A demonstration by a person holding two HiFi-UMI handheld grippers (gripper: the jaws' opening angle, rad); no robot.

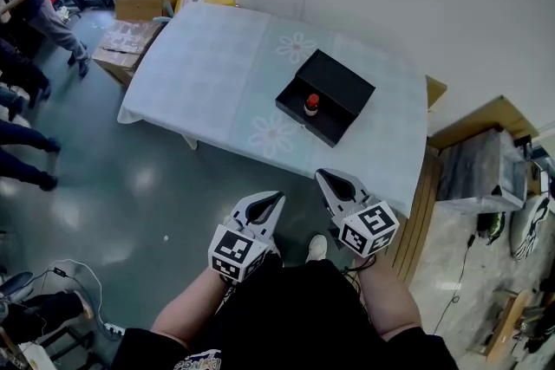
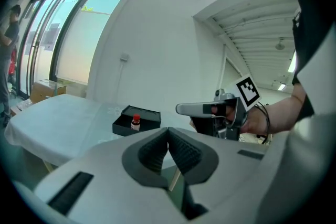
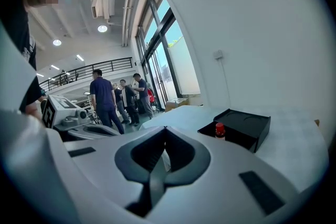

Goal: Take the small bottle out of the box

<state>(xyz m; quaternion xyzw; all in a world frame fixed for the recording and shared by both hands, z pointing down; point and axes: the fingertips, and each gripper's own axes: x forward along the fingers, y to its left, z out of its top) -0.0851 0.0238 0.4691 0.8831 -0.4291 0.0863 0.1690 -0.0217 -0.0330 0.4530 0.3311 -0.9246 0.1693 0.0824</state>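
Two grippers, left [image 1: 274, 198] and right [image 1: 323, 176]: jaws together, empty, held short of the table [image 1: 199, 74] | bottle [image 1: 311, 104]: upright inside the open black box [image 1: 303, 122], red cap up | why: likely only approaching, nothing within reach, no cause to open.

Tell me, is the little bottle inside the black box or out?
Inside. The bottle stands upright within the black box, red cap on top.
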